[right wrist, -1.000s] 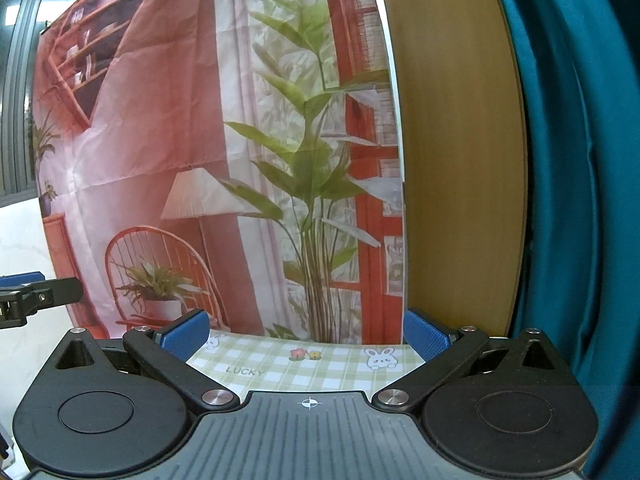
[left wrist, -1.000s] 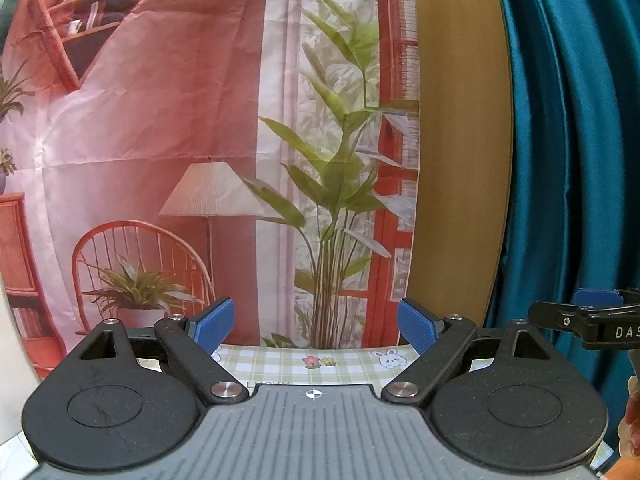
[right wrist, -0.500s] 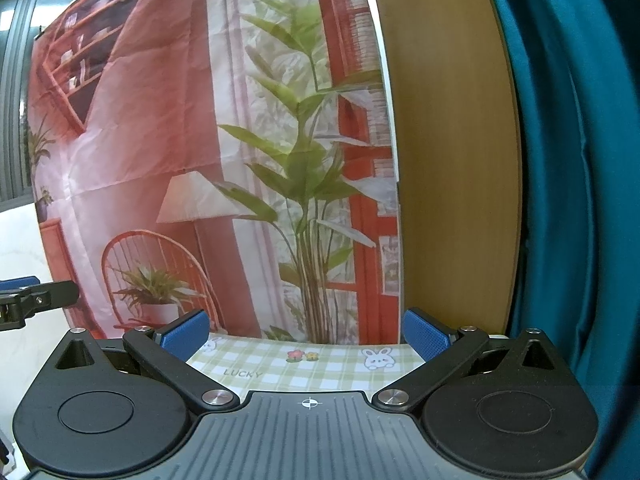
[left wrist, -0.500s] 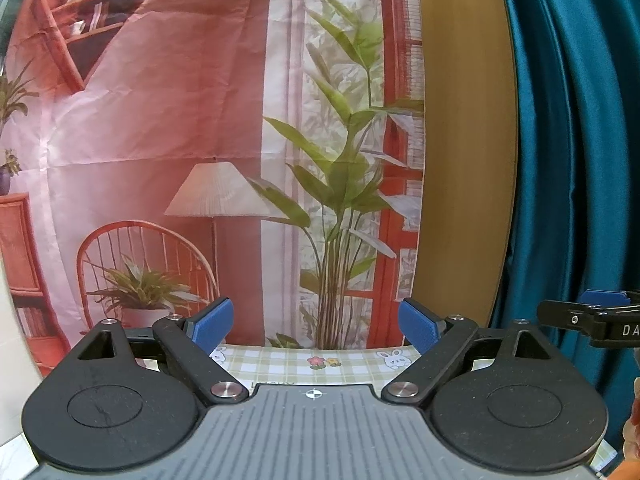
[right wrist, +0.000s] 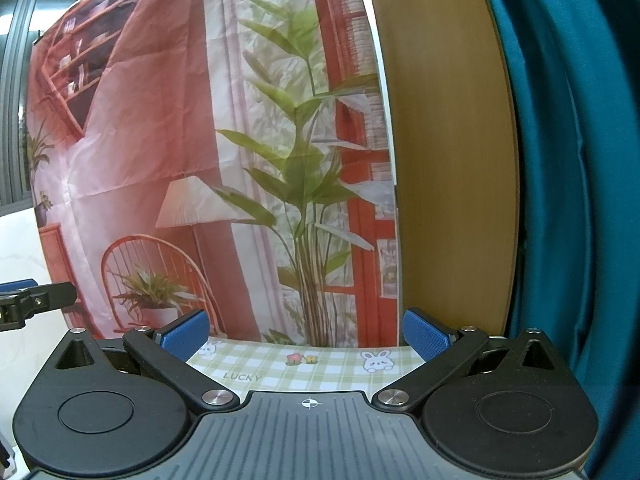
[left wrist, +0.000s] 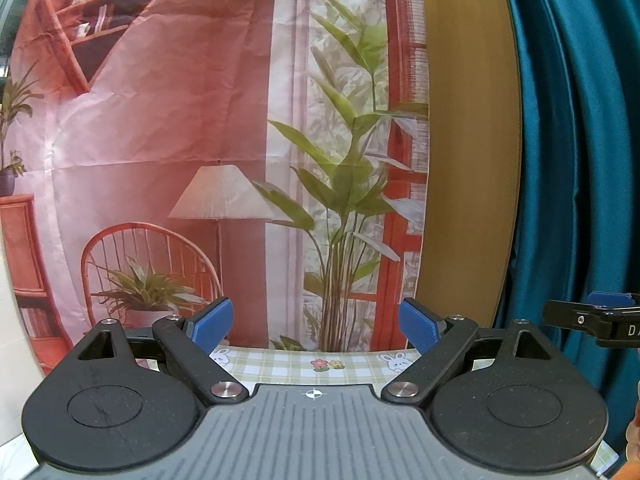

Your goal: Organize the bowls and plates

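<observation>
- The left gripper (left wrist: 316, 326) is held up and looks straight ahead. Its jaws are wide apart and hold nothing.
- The right gripper (right wrist: 306, 330) is held the same way. Its jaws are wide apart too, with nothing between them.
- Each gripper can see a bit of the other: one pokes in at 3 o'clock in the left view, the other at 9 o'clock in the right view. So they are side by side.
- At 12 o'clock in both views hangs a cloth (left wrist: 160, 120) with a picture of a room on it: a lamp, a chair and a tall green plant. At 2 o'clock is a wood board (left wrist: 468, 160), and at 3 o'clock a blue curtain (left wrist: 572, 160).
- Only the far edge of the table (right wrist: 304, 364) shows, at 6 o'clock just past the blue tips. It has a green check cover with bunnies and flowers.
- No plates or bowls show in either view. I cannot tell where they are. I think they sit lower and nearer, hidden under the grippers.
- I think the job has not really begun; the grippers are just waiting.
- Next, I think they should tip down to find the dishes, then one should go for a plate rim or bowl edge.
</observation>
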A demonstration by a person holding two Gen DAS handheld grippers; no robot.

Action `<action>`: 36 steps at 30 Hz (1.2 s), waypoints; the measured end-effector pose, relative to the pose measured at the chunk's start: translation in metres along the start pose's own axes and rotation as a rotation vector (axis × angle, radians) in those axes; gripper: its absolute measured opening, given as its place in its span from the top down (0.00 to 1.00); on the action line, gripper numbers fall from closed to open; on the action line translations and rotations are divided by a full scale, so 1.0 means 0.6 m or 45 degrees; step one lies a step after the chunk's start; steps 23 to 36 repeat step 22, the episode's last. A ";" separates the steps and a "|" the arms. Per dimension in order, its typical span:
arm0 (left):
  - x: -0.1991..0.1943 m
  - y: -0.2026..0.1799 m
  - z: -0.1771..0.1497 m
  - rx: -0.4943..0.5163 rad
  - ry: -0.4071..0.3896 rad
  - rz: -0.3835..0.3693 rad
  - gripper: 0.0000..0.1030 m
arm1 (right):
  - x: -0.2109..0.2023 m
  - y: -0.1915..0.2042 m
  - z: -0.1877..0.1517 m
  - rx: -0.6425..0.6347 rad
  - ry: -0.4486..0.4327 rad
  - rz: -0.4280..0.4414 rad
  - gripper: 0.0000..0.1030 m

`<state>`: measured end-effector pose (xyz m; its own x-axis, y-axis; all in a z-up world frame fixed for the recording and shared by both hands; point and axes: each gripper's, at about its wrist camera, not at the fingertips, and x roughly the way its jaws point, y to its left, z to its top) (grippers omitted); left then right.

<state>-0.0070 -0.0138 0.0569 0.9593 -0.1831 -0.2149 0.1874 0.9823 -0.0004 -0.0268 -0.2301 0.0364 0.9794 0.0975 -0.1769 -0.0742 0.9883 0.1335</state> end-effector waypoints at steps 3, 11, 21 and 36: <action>-0.001 -0.001 0.000 -0.002 -0.003 0.005 0.11 | 0.000 0.000 0.002 0.001 -0.001 -0.001 0.00; -0.002 -0.002 0.001 -0.005 -0.010 0.016 0.11 | -0.001 -0.001 0.002 0.001 -0.003 -0.001 0.00; -0.004 -0.003 0.002 -0.002 -0.027 0.030 0.11 | -0.002 -0.001 0.002 0.001 -0.006 -0.002 0.00; -0.005 -0.003 0.002 -0.003 -0.027 0.031 0.11 | -0.002 -0.001 0.001 0.002 -0.004 -0.002 0.00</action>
